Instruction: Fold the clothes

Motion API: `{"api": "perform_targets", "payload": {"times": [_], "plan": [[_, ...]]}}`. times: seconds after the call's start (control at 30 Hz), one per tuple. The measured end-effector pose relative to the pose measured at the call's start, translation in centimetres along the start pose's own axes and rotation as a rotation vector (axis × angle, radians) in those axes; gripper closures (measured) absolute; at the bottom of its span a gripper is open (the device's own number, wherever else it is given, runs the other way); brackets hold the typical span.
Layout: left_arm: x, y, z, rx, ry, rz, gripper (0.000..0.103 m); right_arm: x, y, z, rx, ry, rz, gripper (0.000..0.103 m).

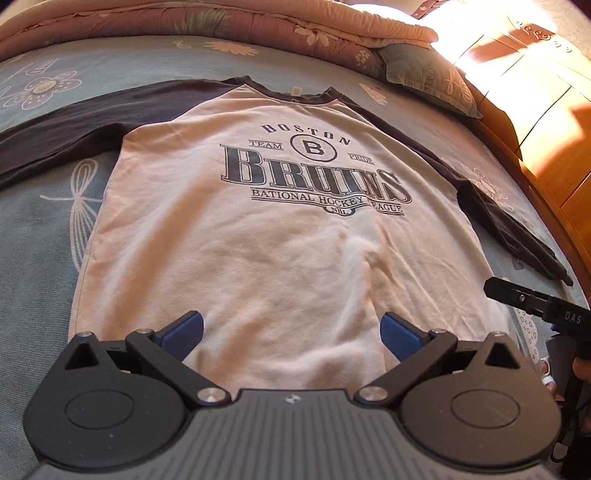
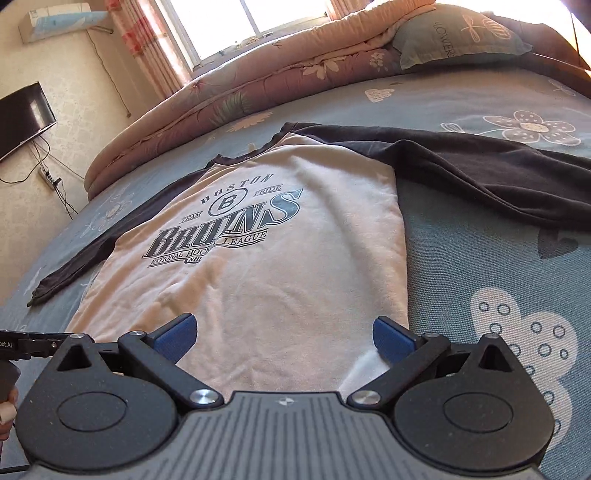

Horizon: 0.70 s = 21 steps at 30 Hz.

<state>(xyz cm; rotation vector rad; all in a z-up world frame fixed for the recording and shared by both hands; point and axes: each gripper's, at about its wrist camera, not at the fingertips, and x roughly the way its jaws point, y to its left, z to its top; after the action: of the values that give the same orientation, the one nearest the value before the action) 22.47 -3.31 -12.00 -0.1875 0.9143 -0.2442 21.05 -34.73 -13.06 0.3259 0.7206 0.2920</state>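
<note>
I see the shirt (image 1: pixel 280 236) lying flat and face up on the bed (image 1: pixel 44 236), collar toward the far side, hem toward me. Its body is a soft, slightly fuzzy cream knit with a dark printed "Boston Bruins" logo (image 1: pixel 314 173); the 2 long sleeves are a darker, smoother cloth, spread out to either side.

My left gripper (image 1: pixel 291 332) hovers over the hem, fingers spread wide with nothing between them; their pads (image 1: pixel 184 336) are blue and finely ribbed. My right gripper (image 2: pixel 282 338) sits over the hem as well, closer to the shirt's right edge, fingers equally wide and empty.

The left view alone shows the wooden headboard (image 1: pixel 546 122), glossy orange panels in strong sunlight, and the black nose of the right gripper at its right edge, with fingertips of a hand (image 1: pixel 554 376) below it. The right view alone shows the window (image 2: pixel 255 18), striped curtains (image 2: pixel 147 40), a wall-mounted screen (image 2: pixel 22 118), a power strip (image 2: pixel 50 177) with trailing cables, and the tip of the left gripper at its left edge.

Both views take in the blue bedsheet with white flower outlines, the rolled quilt (image 2: pixel 258 81) in a pinkish floral print along the far side, and a grey-green pillow (image 2: pixel 461 33).
</note>
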Motion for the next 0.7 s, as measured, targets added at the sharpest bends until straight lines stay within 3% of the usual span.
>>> {"api": "perform_targets", "payload": {"times": [0.17,0.33,0.47,0.6,0.7], "plan": [[0.7,-2.2,1.5,0.031,-0.015,-0.044,0.002,-1.0,-2.5,0.9,0.102,-0.055,-0.063,0.000],[1.6,-3.8,2.8,0.051,-0.014,-0.072,0.002,-1.1,-4.7,1.8,0.193,-0.061,0.000,0.000],[3.5,-4.2,3.2,0.047,0.025,-0.066,0.002,-2.0,-7.0,3.3,0.213,-0.059,0.022,0.000],[5.2,-4.1,3.0,0.025,0.074,-0.029,0.002,-4.5,-10.6,6.2,0.191,-0.103,-0.031,0.000],[5.2,-4.1,3.1,0.016,0.070,-0.026,0.002,-5.7,-13.5,8.9,0.163,-0.121,-0.055,0.000]]}}
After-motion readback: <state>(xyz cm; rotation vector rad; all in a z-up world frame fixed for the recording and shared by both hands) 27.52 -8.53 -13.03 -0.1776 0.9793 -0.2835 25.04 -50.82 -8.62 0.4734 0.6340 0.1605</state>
